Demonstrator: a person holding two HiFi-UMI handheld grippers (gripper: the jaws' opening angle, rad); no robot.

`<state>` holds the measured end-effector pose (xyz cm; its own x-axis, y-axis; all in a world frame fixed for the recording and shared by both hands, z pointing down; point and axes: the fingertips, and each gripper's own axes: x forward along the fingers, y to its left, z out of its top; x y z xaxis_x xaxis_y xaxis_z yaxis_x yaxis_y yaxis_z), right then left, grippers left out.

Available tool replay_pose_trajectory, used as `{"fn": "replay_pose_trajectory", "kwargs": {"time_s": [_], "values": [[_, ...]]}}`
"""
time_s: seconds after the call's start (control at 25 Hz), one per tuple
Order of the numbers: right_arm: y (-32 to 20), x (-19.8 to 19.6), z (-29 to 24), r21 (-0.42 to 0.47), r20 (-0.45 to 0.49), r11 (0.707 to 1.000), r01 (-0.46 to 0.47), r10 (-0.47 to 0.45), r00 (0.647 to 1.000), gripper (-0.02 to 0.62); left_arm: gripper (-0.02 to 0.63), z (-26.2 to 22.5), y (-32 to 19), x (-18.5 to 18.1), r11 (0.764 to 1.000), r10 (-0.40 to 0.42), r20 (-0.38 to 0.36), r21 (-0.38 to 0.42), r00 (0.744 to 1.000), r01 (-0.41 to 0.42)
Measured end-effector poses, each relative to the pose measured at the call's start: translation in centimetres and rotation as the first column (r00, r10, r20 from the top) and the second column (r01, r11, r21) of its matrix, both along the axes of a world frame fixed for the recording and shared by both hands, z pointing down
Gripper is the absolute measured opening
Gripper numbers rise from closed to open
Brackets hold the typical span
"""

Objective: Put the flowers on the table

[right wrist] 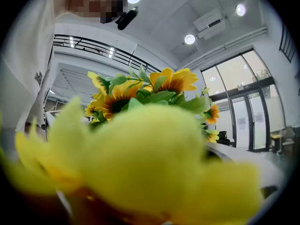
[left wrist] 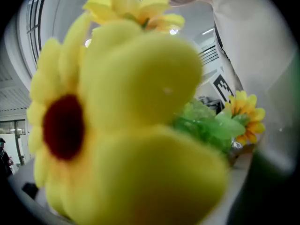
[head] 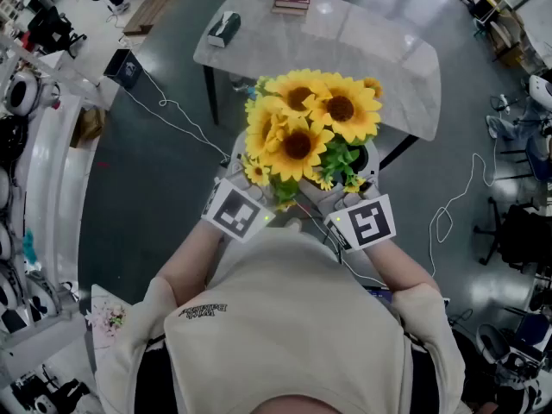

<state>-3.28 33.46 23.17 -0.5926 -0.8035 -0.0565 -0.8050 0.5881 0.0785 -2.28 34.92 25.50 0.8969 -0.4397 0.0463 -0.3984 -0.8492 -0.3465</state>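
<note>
The flowers [head: 309,123] are up in the air by the near edge of the table [head: 388,54], between my left gripper [head: 237,211] and right gripper [head: 366,222]. Blurred yellow bloom fills both gripper views, so I cannot tell how wide the jaws stand.

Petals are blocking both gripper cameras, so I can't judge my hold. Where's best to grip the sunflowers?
Probably low, on the white pot under the sunflowers, coming in from its left and right sides. The flower heads spread wide and loose above it and give nothing firm to clamp.
</note>
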Motion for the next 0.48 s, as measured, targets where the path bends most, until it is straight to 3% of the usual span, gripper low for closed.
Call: {"fn": "replay_pose_trajectory", "kwargs": {"time_s": [0.48], "values": [[-0.08,0.03,-0.04,0.001,0.003,1.000,0.006,-0.006,1.000,0.540,0.462,0.07,-0.09,0.00,1.000,-0.006,0.006,-0.003,1.000,0.006]]}}
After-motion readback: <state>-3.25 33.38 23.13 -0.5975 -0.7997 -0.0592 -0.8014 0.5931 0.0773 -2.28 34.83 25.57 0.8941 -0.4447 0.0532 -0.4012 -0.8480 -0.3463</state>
